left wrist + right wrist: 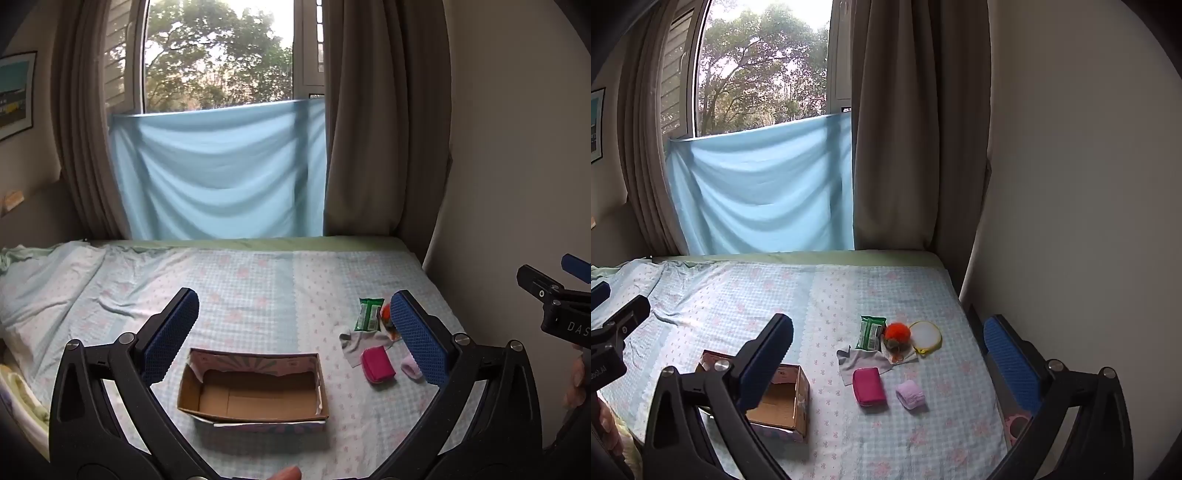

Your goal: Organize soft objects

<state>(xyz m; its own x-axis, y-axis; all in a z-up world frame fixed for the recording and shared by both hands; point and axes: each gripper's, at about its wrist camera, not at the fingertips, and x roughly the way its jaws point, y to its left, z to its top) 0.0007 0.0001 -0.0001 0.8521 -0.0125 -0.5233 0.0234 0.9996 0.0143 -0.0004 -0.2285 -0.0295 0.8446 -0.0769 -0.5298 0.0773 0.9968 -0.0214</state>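
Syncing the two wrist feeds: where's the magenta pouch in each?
Left wrist: magenta pouch lower right, right of the box, just inside the right pad.
Right wrist: pouch centre, slightly low, right of the box.
Shared landmark: green packet, beyond the pouch in both.

I'm in a home bedroom: a bed [746, 295] with a checked, flowered sheet stands against a window [218, 55] hung with brown curtains [384, 129], and a framed picture [14, 92] hangs on the wall.
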